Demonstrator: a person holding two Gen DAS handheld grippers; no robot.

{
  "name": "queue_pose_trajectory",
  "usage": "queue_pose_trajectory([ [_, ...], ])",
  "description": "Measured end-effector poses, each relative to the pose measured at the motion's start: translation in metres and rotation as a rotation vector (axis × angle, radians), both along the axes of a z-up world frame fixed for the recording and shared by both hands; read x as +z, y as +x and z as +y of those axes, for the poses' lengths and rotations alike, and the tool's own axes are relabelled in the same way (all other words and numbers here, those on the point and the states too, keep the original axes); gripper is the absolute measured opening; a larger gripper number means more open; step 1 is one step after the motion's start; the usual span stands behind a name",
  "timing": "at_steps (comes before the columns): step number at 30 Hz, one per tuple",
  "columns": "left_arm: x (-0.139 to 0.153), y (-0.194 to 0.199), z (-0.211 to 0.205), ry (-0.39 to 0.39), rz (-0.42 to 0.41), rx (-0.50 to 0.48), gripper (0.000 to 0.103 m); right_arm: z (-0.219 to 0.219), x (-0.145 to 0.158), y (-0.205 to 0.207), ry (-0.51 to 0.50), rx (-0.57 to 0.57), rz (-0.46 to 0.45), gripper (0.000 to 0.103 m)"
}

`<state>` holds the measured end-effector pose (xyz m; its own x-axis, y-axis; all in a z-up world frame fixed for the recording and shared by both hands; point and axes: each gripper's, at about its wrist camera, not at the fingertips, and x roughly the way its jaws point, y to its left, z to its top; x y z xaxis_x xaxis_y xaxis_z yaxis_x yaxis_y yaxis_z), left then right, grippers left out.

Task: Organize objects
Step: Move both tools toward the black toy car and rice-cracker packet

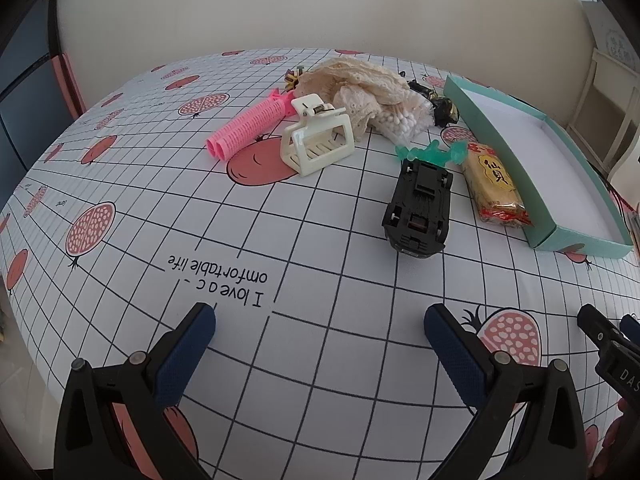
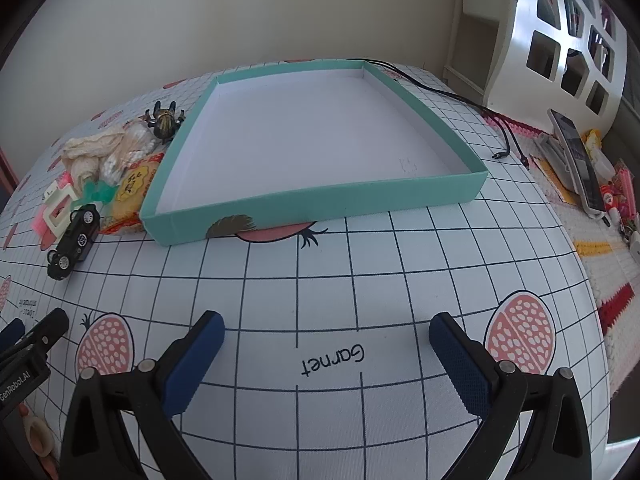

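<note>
toy car [image 1: 418,210] ahead of spread left claw [image 1: 320,322]

Teal tray [image 2: 316,200], white inside; black toy car [image 1: 418,212]; pink roller [image 1: 248,126]; cream clip [image 1: 316,142]; grid-and-pomegranate cloth [image 1: 328,280].

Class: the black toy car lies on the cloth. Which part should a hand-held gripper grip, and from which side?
Grip the black toy car across its narrow body, one finger on each long side, coming from above. It lies upside down, clear of the snack packet, so both flanks look free.
</note>
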<state>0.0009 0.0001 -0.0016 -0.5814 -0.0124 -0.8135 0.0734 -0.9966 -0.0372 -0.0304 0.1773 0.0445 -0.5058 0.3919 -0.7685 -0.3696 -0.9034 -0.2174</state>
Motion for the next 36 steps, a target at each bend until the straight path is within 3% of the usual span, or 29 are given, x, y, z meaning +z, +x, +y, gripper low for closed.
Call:
queue_pose_trajectory([
  [2,0.0,-0.0003,0.0002,0.001,-0.005,0.003,0.103,-0.0002,0.0,0.0004,-0.001,-0.001,0.0,0.103],
  [3,0.0002,0.0,0.0005,-0.039,-0.011,0.126,0.103,-0.0007,-0.0003,0.0008,0.0,-0.001,0.001,0.103],
  [36,0.002,-0.003,-0.0026,-0.036,-0.06,0.154,0.103,-0.0026,0.0014,-0.0034,-0.009,-0.009,-0.012,0.103],
])
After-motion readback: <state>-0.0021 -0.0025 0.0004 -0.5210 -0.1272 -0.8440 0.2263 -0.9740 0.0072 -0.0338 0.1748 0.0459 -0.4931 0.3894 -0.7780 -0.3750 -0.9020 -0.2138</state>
